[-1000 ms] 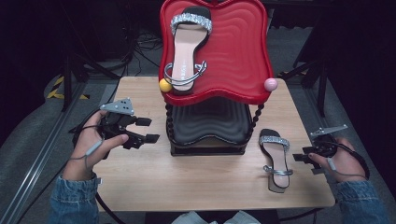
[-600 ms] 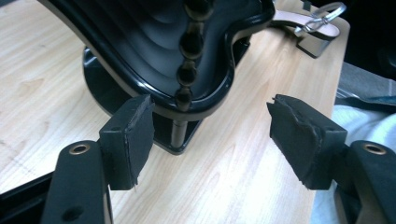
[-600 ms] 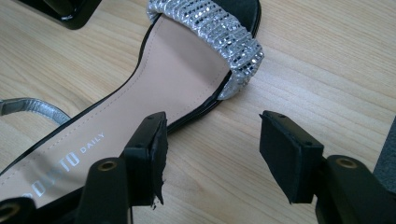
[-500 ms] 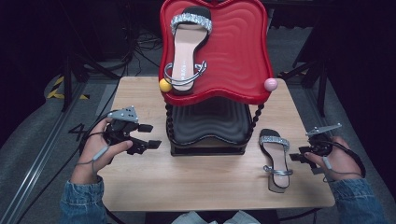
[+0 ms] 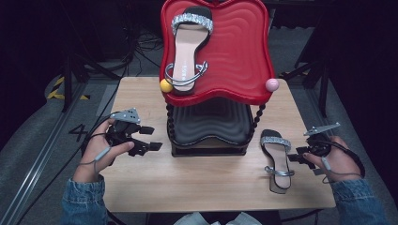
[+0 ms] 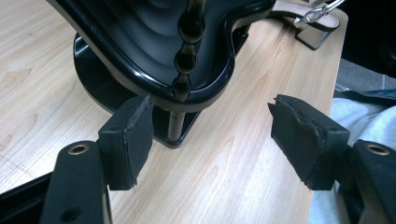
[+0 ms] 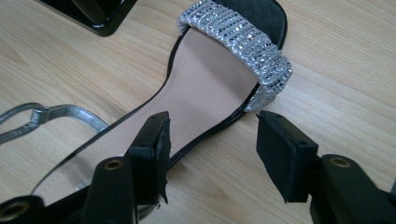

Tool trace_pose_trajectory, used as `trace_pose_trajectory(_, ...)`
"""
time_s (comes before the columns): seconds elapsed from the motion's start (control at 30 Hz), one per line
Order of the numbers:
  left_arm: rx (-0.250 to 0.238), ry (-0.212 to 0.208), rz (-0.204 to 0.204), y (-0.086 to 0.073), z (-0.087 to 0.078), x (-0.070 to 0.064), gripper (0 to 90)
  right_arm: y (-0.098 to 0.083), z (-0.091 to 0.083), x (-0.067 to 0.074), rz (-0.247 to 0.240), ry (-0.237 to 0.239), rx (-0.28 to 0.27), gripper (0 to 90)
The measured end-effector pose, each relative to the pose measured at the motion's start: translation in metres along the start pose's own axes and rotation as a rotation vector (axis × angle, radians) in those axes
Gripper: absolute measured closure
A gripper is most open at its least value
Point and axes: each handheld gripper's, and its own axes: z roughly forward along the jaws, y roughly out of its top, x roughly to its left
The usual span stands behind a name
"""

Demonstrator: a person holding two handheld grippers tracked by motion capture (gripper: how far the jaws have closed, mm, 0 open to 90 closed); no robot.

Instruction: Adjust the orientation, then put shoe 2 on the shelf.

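A silver-strapped sandal (image 5: 277, 159) lies on the wooden table (image 5: 206, 187), right of a two-tier stand. Its mate (image 5: 187, 47) rests on the stand's red upper tray (image 5: 239, 51). My right gripper (image 5: 295, 157) hovers at the table sandal's right side. Its jaws have just been closing and stand apart, with the sandal's (image 7: 210, 93) sole edge running between them, untouched. That gripper (image 7: 212, 144) is open. My left gripper (image 5: 151, 138) is open and holds nothing, pointing at the stand's black lower tray (image 6: 154, 46) from the left; between its jaws (image 6: 210, 135) is bare wood.
A yellow ball (image 5: 165, 85) and a pink ball (image 5: 271, 85) cap the red tray's front corners. Beaded black posts (image 6: 187, 51) carry the trays. The table's right edge runs close behind my right hand. Cables and dark floor surround the table.
My left hand and its gripper have sunk toward the table and drifted slightly toward the stand. The right hand has stayed put beside the sandal.
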Motion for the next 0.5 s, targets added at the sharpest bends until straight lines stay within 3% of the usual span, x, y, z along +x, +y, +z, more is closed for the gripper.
trace_pose_trajectory(0.17,0.010,0.005,-0.008,-0.003,0.000,0.000,30.1,0.001,-0.003,0.007,-0.023,0.001,0.001,45.9)
trace_pose_trajectory(0.37,0.022,0.008,-0.016,-0.005,0.001,0.000,30.1,0.002,-0.023,0.027,-0.061,0.037,-0.007,46.0)
trace_pose_trajectory(0.5,0.015,0.011,-0.016,-0.006,0.001,-0.001,30.1,0.003,-0.028,0.043,-0.097,0.104,-0.007,45.0)
